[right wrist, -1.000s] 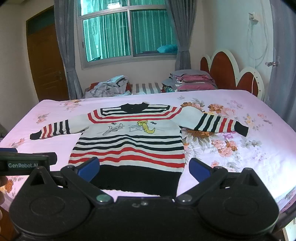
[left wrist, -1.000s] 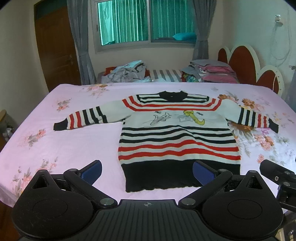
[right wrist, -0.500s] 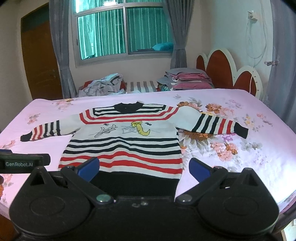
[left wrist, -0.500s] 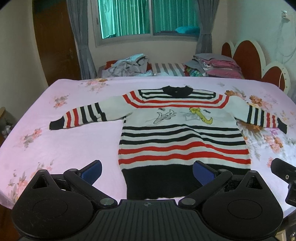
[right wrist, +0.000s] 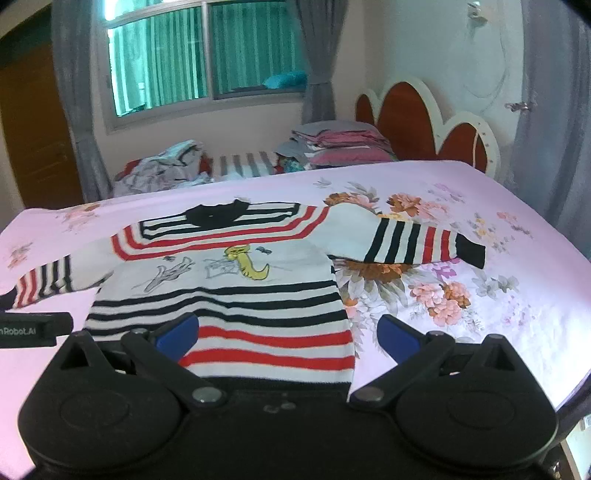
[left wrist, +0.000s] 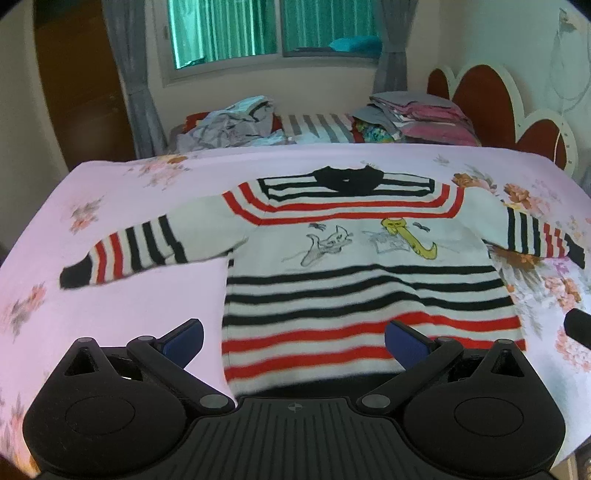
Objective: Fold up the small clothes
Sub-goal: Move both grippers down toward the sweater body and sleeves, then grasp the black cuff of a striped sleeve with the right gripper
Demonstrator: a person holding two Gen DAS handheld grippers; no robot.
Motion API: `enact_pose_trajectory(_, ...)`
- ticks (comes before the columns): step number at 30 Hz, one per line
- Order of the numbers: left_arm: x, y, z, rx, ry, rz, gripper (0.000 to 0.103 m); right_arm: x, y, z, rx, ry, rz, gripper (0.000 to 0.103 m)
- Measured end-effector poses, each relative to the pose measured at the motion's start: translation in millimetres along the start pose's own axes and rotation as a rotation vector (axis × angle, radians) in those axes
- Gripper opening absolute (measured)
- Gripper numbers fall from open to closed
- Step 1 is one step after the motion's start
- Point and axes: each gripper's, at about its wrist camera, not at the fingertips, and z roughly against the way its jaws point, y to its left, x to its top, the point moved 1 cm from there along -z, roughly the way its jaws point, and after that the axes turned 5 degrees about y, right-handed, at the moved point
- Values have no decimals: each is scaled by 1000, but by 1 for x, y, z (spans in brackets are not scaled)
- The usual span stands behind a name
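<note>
- Both of your grippers have come in lower and closer over the last second, so the striped sweater now fills more of each view and its black hem has slid under the gripper bodies.
- That sweater lies flat and face up on the bed, collar toward the far side, both sleeves spread out to the sides, nothing folded yet.
- Your left gripper stands wide, holding nothing; its left pad is over bare sheet just beside the sweater's lower left edge, its right pad over the red stripes.
- Your right gripper is wide too and empty, straddling the lower right corner of the sweater, one pad over the stripes and one over the sheet.
- You look to be at the approach to the first grasp. I judge the next move calls for settling each gripper onto a hem corner and pinching both layers of knit, not the sheet beneath.
- Knit this thick will likely sag, so lift both corners evenly.
- Under it is a pink floral bedsheet, smooth and taut.
- Farther off, a loose heap of clothes and a folded stack sit beyond the far edge, with a scalloped red headboard to the right.
- Behind all that, a window with green curtains and a wooden door.
</note>
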Motion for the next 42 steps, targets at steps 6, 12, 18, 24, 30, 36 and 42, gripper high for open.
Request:
enact_pose_trajectory(6,27,14,-35,-29,21,-28,103,19,15,-23,-43,-6,-39,103)
enact_pose_trajectory(12,47,18,-65,-33,28,-54,103,34,20,-45,-85,-1,-54,103)
enact_pose_trajectory(18,63,8,-97,-14,55,-30,103,42,2,-70,-108,21,-47,103)
enact_pose_trajectory(24,74,-17,-128,21,47,6,103,55,-45,-109,-97,41,-41,102)
enact_pose_trajectory(30,84,-53,-157,14,67,47,103,70,-111,-151,-105,70,-79,99)
enact_pose_trajectory(36,92,-89,-186,50,90,25,103,79,-179,-192,-132,97,-142,93)
enact_pose_trajectory(42,97,-104,-216,90,159,62,103,84,-238,-235,-142,144,-254,85)
